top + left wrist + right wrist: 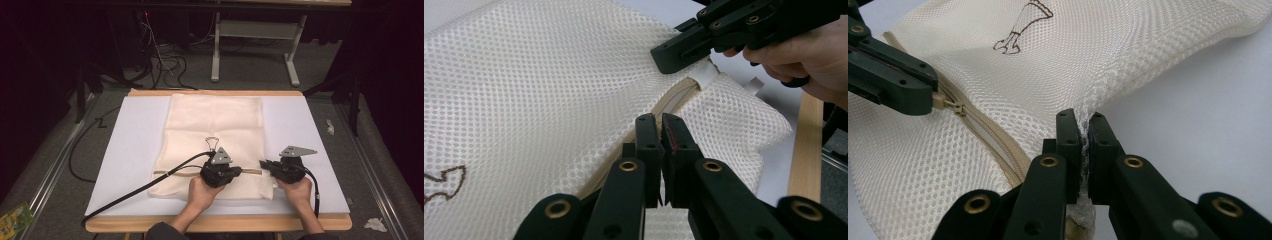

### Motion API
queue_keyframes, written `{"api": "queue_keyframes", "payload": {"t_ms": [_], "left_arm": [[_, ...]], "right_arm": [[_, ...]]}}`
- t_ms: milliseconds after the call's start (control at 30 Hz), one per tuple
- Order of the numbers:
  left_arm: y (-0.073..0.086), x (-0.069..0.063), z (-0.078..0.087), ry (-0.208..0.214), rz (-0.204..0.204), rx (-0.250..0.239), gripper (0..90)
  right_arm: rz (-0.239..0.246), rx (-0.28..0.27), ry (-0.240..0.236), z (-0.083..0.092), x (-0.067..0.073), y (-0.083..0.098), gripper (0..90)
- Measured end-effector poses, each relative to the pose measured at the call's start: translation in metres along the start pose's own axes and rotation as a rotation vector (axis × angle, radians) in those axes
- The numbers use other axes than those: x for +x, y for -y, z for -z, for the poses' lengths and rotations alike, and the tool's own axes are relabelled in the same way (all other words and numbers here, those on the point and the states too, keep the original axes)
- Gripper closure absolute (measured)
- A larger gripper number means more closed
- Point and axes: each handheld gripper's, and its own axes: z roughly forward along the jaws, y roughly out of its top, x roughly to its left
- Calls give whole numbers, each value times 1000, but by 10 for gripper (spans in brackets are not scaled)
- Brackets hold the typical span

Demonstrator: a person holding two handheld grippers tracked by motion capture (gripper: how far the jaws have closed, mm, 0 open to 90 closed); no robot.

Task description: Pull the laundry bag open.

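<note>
1. Left side first: a cream mesh laundry bag (215,135) lies flat on the white sheet (130,150) over the table, its zipper (172,172) running left to right along the near end.

2. The left gripper (239,172) sits right on that zipper line, about midway along it. In the right gripper view its jaws are clamped shut on the zipper pull (950,106), so the slider is already in its grip. Its own view shows the jaws pressed together with basically no gap.

3. Further right, the right gripper (264,164) is closed too, pinching a bunched fold of mesh (1087,127) at the bag's near right corner, just past the end of the zipper. Looks like an anchor hold.

4. The bit that matters, I'd say: the zipper's long axis lies along the line between the two grippers, and the pull is in the left one. So the next move probably runs straight along that track while the right hand keeps the bag taut.

5. If the right hand slackens, I'd guess the mesh just bunches up at the slider.
</note>
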Motion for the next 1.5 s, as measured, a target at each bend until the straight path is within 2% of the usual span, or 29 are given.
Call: {"api": "queue_keyframes", "payload": {"t_ms": [667,967,1100,1233,1500], "left_arm": [[3,4,10,-7,9,-9,870],[4,4,15,-17,0,-17,870],[6,9,20,-27,21,-19,870],[7,8,22,-31,12,-17,871],[9,10,27,-27,22,-32,871]], "right_arm": [[3,4,3,0,1,-1,880],[11,-1,3,0,1,-2,880],[0,4,7,0,0,-1,880],[3,2,8,0,0,0,880],[0,3,4,-1,0,0,880]]}}
